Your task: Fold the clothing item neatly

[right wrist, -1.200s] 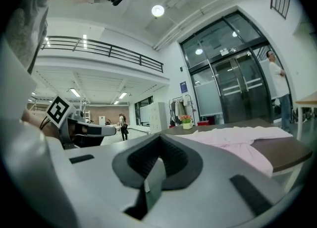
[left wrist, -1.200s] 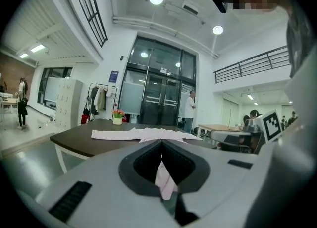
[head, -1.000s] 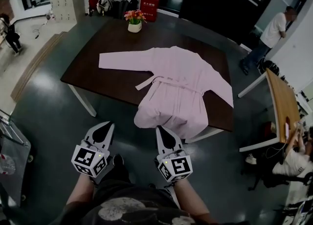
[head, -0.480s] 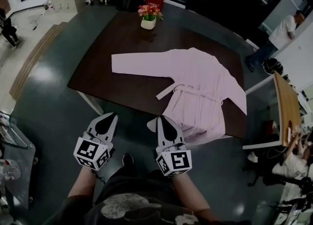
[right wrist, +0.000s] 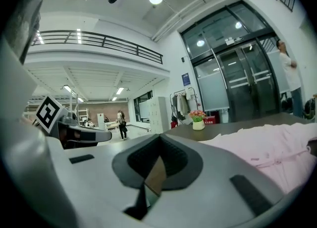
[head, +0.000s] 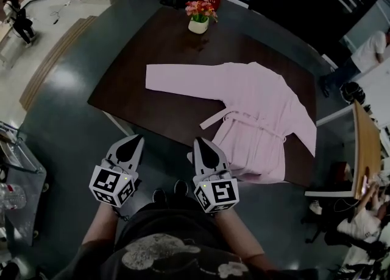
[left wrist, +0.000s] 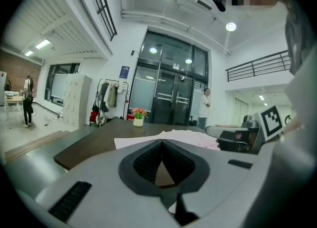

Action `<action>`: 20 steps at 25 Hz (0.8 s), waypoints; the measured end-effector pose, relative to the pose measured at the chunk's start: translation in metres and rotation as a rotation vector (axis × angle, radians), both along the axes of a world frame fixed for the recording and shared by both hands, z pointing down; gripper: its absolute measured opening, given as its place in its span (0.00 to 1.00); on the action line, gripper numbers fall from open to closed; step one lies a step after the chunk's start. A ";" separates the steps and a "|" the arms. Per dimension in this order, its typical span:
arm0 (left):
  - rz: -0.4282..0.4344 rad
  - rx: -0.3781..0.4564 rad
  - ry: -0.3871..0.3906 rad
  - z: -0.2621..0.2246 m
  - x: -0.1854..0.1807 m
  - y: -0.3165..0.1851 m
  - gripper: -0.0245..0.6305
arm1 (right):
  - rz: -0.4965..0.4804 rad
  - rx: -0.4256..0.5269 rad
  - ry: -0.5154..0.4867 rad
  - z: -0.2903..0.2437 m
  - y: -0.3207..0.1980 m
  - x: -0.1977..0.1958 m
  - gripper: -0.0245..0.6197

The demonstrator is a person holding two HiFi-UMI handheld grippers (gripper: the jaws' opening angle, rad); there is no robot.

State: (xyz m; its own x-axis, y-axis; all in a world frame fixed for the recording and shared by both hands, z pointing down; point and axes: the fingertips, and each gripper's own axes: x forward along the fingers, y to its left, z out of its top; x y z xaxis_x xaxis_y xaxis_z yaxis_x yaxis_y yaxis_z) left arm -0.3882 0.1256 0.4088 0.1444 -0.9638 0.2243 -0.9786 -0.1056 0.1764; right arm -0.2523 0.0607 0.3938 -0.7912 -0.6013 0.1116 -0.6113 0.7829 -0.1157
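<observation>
While both pairs of jaws are pressed together on nothing, the left gripper and right gripper sit low in the frame, just short of the dark table. The pink robe lies spread flat there, centre-right, its hem at the near edge.

Dark table — glossy grey floor
</observation>
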 end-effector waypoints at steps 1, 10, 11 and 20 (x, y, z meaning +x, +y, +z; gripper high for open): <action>-0.016 -0.004 -0.004 -0.001 -0.002 -0.004 0.05 | -0.016 0.001 -0.003 -0.001 -0.006 -0.002 0.02; -0.130 0.003 -0.061 -0.007 -0.031 -0.041 0.05 | -0.145 -0.016 0.049 0.012 -0.057 -0.040 0.02; -0.143 0.003 -0.072 -0.007 -0.036 -0.042 0.05 | -0.165 -0.022 0.049 0.015 -0.059 -0.050 0.02; -0.152 -0.039 -0.064 0.019 -0.092 -0.087 0.05 | -0.214 -0.084 0.141 0.044 -0.096 -0.134 0.03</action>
State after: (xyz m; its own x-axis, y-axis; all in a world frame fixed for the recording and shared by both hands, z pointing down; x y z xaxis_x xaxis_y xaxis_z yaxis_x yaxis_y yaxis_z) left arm -0.4800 0.0384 0.4277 -0.0180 -0.9639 0.2657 -0.9922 0.0501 0.1144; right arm -0.3866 -0.0351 0.4377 -0.8726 -0.4057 0.2721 -0.4472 0.8875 -0.1108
